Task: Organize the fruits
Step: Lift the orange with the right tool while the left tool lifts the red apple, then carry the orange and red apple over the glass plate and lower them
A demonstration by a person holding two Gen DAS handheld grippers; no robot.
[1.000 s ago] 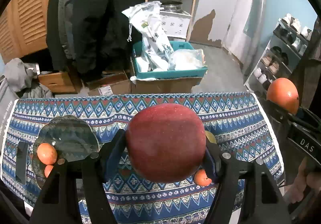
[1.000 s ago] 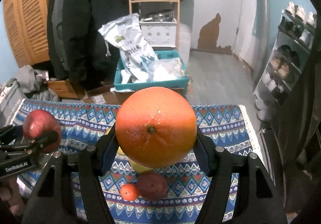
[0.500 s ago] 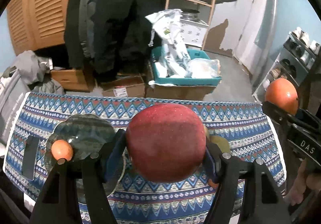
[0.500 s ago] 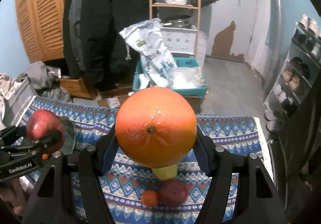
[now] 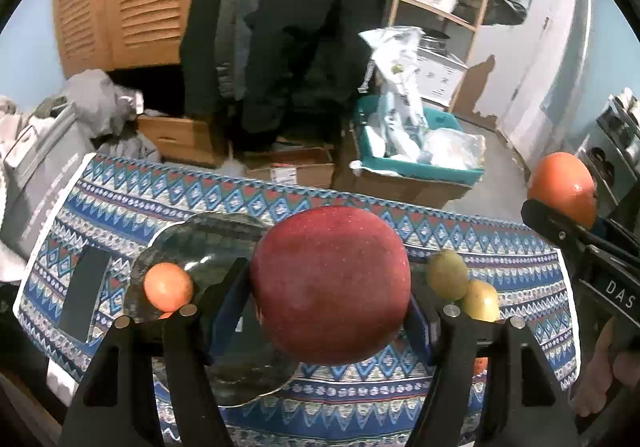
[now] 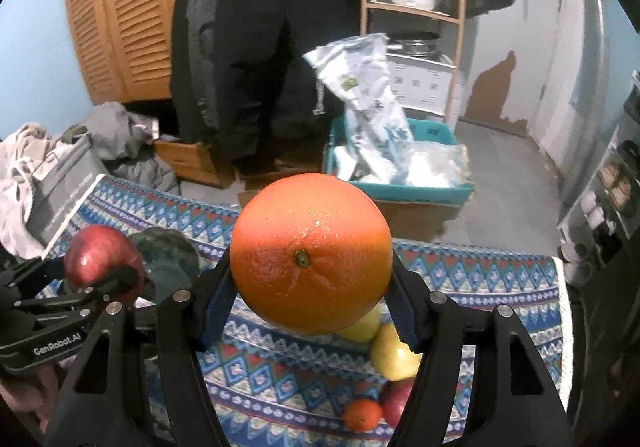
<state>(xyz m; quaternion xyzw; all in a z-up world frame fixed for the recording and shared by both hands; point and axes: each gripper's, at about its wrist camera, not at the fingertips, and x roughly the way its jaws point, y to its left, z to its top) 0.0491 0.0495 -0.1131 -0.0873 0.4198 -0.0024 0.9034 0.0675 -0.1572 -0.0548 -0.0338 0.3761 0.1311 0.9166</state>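
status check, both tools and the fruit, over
Left tool shut on red apple. Right tool shut on big orange. Glass plate holds a small orange; nothing blocking.

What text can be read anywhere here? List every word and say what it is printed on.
"GenRobot.AI": on the left gripper, seen from the right wrist.
"DAS": on the right gripper, seen from the left wrist; the rest is cut off.
Grey box: white lettering, too blurred to read.
White bag: print too small to read.
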